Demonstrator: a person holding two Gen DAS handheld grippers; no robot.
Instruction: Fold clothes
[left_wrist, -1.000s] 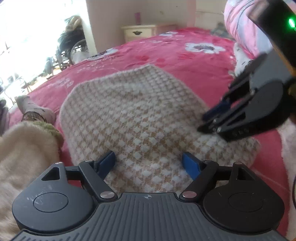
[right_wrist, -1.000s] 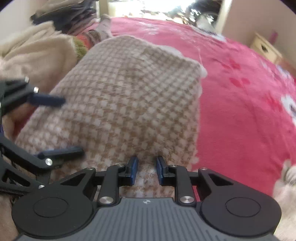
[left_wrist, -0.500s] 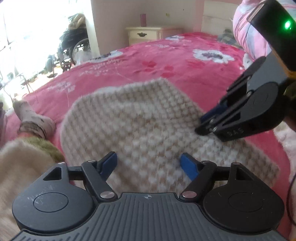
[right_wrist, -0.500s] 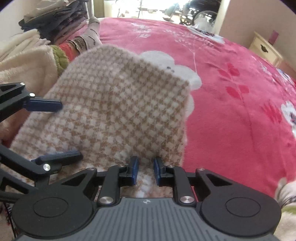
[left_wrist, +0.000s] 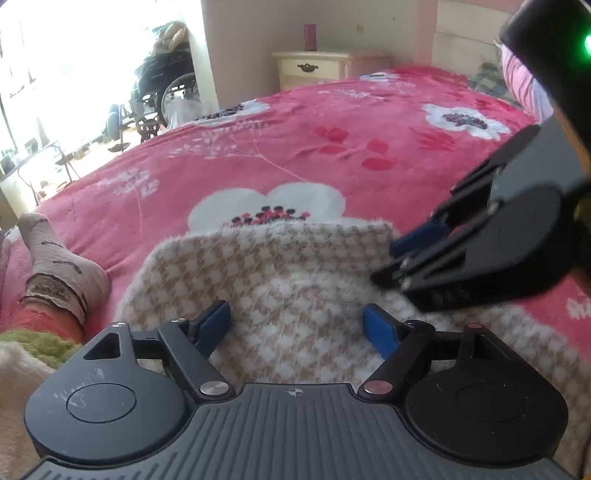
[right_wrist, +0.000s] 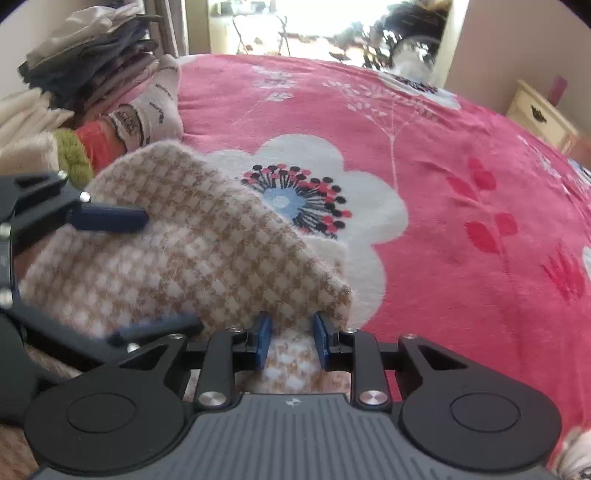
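A fluffy beige-and-white checked garment (left_wrist: 288, 280) (right_wrist: 184, 266) lies partly lifted on a pink floral bed cover (left_wrist: 332, 155) (right_wrist: 443, 184). My left gripper (left_wrist: 297, 325) (right_wrist: 135, 273) has its jaws spread wide on a thick bunch of the cloth, which fills the gap, and they are easing open. To its right, my right gripper (right_wrist: 291, 343) (left_wrist: 402, 254) pinches the garment's edge between narrow jaws that are opening, with cloth still between the pads. The garment's far edge curls up towards me.
A grey sock (left_wrist: 62, 273) (right_wrist: 155, 107) and a cream fleecy garment (left_wrist: 18, 376) lie at the left. A stack of folded dark clothes (right_wrist: 92, 62) sits behind them. A cream nightstand (left_wrist: 314, 68) and a wheelchair (left_wrist: 162, 85) stand beyond the bed.
Both grippers drew the garment towards me across the bed. Its far edge came along, uncovering a white flower print. The right jaws stand a little wider.
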